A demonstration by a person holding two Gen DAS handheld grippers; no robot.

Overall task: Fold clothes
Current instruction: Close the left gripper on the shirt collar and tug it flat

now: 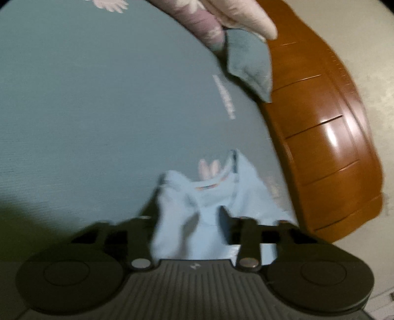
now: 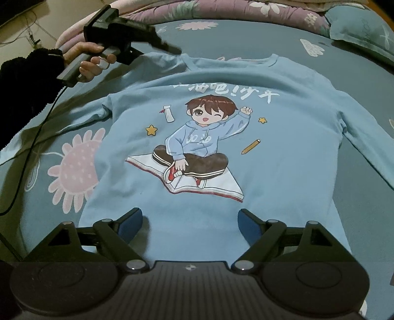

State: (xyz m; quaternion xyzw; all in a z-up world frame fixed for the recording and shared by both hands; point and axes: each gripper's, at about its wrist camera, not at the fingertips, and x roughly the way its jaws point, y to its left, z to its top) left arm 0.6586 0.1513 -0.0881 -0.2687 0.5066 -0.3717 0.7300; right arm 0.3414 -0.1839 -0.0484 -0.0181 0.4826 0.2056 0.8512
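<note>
Two grippers work one shirt point(image 2: 221, 187), which lies flat, print up, on the bed point(image 2: 37, 197), collar at the far end, hem near, long axis running away. Left gripper point(image 1: 194, 221) pinches the shoulder by the collar; right gripper point(image 2: 189, 221) hangs spread over the hem. Folding is only starting; next, I judge, the right must clamp the hem.

The shirt point(image 2: 246, 197) is light blue, printed with a brown-haired cartoon boy in a blue hoodie and brown trousers on a white open book, with yellow stars, a yellow pencil and white lettering at 12 o'clock above him. The bed sheet point(image 2: 364, 172) under it is dull teal with a big pink daisy point(image 2: 73, 169) at 9 o'clock of the shirt. The bed frame point(image 1: 327, 147) is glossy orange-brown wood, and the quilt point(image 2: 221, 12) is mauve with pale flowers.
</note>
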